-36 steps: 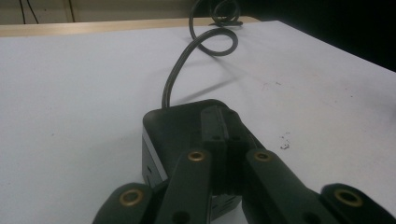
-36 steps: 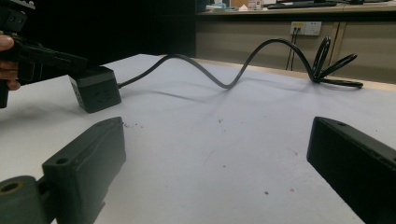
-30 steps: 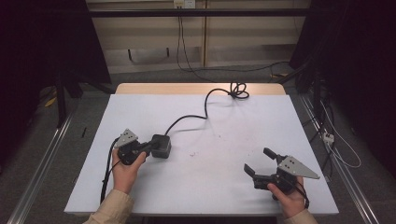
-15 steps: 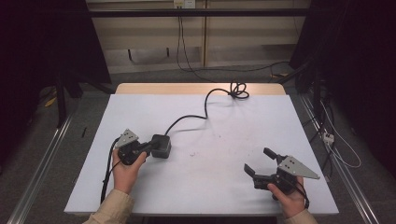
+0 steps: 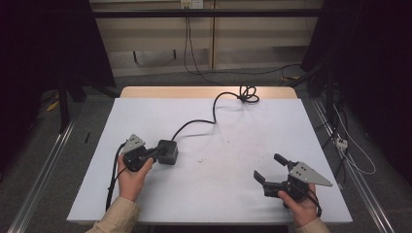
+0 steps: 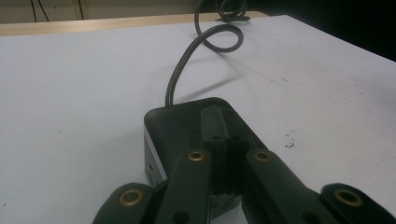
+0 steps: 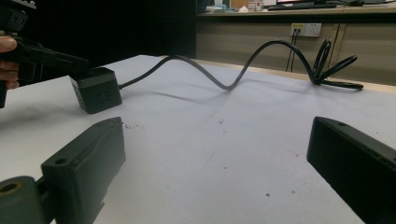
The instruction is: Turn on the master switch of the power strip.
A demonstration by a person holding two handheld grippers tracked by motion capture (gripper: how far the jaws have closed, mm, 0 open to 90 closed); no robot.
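— Black power cube [image 5: 167,151] sits left of centre on the table [image 5: 233,194], left gripper [image 6: 227,140] pinched closed on top, holding nothing.
— Looks hard and smooth; its stiff cord [image 5: 214,114] may tug. Right gripper [image 5: 266,169], spread wide, should take its sides.

One black cube [image 5: 167,151] sits on one white table [image 5: 233,194], with one cable [image 5: 214,109] running from it. Two grippers: left [image 5: 156,153] and right [image 5: 268,169]. Two hands hold them.

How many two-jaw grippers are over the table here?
2. The left gripper sits shut, its tips on top of the black cube-shaped power block at the table's left; the right gripper rests open near the right front.
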